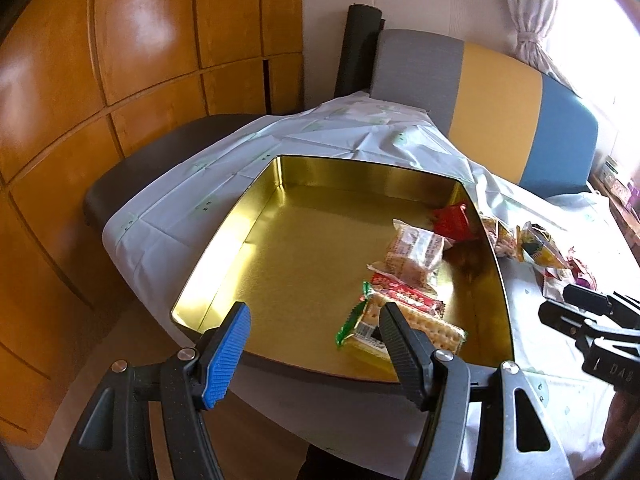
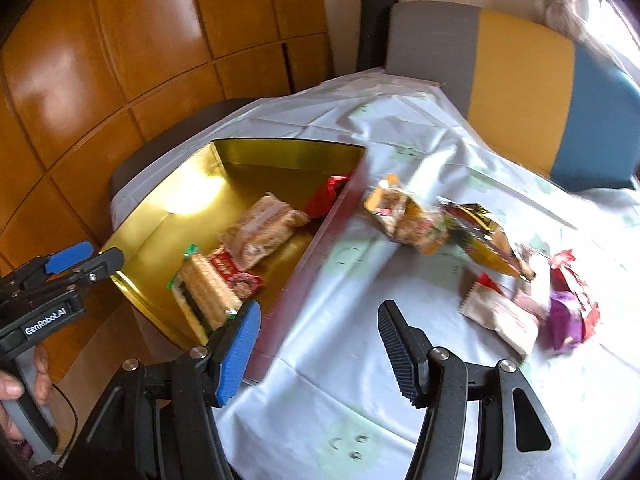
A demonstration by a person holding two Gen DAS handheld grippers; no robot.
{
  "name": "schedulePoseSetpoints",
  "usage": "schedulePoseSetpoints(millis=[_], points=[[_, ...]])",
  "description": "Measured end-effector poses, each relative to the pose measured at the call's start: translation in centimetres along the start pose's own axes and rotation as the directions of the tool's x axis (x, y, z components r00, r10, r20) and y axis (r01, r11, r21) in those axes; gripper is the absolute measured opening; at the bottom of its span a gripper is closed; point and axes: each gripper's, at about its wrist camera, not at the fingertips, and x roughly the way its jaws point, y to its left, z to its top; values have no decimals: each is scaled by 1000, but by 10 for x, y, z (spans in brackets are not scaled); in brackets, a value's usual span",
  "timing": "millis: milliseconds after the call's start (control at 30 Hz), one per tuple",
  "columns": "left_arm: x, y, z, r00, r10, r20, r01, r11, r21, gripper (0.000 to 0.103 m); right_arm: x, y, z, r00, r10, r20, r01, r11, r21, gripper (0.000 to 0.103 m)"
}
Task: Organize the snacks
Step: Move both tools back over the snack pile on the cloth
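A gold tin box (image 1: 256, 216) (image 2: 192, 184) lies open on the white tablecloth. Inside it are a cracker pack (image 1: 416, 328) (image 2: 208, 292), a small red pack (image 1: 404, 296) (image 2: 236, 274), a clear biscuit pack (image 1: 416, 252) (image 2: 260, 232) and a red packet (image 1: 452, 220) (image 2: 328, 196). Several loose snacks lie right of the box: a yellow pack (image 2: 404, 216), a gold-black pack (image 2: 484, 236), a beige pack (image 2: 500, 316) and a purple one (image 2: 566, 320). My left gripper (image 1: 316, 340) (image 2: 86, 260) is open and empty over the box's near edge. My right gripper (image 2: 318, 344) (image 1: 568, 304) is open and empty above the cloth.
The tablecloth (image 2: 360, 400) covers a dark table with its left edge bare (image 1: 120, 176). A grey, yellow and blue chair back (image 1: 500, 92) stands behind it. Wooden panels (image 1: 120, 60) fill the left. A curtain (image 1: 532, 12) hangs by a bright window.
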Motion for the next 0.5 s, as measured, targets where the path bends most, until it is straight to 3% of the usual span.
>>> schedulePoseSetpoints(millis=[500], points=[[-4, -36, 1, 1000, -29, 1, 29, 994, 105, 68, -32, -85, -7, 985, -173, 12, 172, 983, 64, 67]])
